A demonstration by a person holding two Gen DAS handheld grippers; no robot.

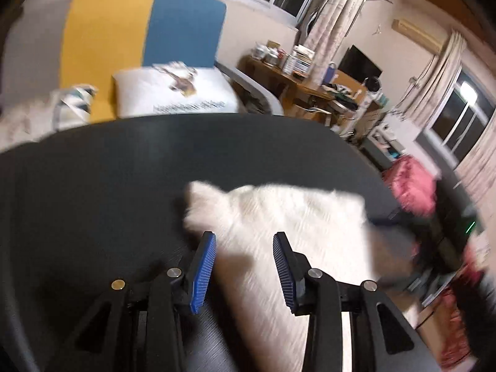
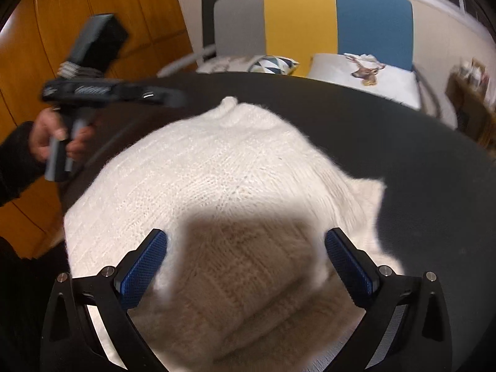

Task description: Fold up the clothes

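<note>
Lying flat on a dark table (image 2: 372, 130), a white knitted sweater (image 2: 217, 167) waits beneath two claws: the right gripper (image 2: 246, 249), jaws wide apart and empty, and the left gripper (image 1: 245, 245), jaws parted, gripping nothing.

Warm indoor light from above; a dark shadow falls across the sweater (image 2: 217, 186). Left view is motion-blurred, right view sharper. Fisheye bending and black corners.
</note>
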